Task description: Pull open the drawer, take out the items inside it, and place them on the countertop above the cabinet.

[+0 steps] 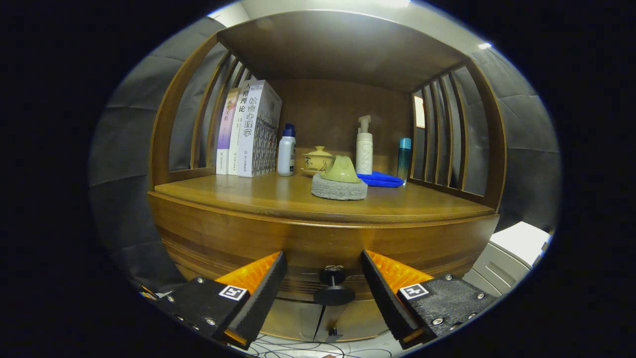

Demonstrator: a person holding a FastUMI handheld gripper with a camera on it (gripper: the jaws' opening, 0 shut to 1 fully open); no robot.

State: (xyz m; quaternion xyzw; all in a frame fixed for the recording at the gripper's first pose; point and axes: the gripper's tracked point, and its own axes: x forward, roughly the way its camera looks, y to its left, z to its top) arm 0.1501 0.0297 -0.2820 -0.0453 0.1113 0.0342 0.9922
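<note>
- Wooden cabinet (238, 238) faces the gripper (323, 278); its drawer (308, 283) sits closed below the countertop (258, 196), front flush with the cabinet face.
- Dark round knob (334, 288) stands out from the drawer front, between the fingers, which are spread wide apart and touch neither the knob nor the wood.
- On the countertop, centre: grey sponge block (339, 189) with a yellow-green dome piece (341, 170) on top.
- Far left: upright books (251, 130), then a white bottle with blue cap (286, 150).
- Far centre: lidded ceramic cup (316, 160), white pump bottle (364, 146).
- Far right: blue cloth (380, 179), teal bottle (404, 158).
</note>
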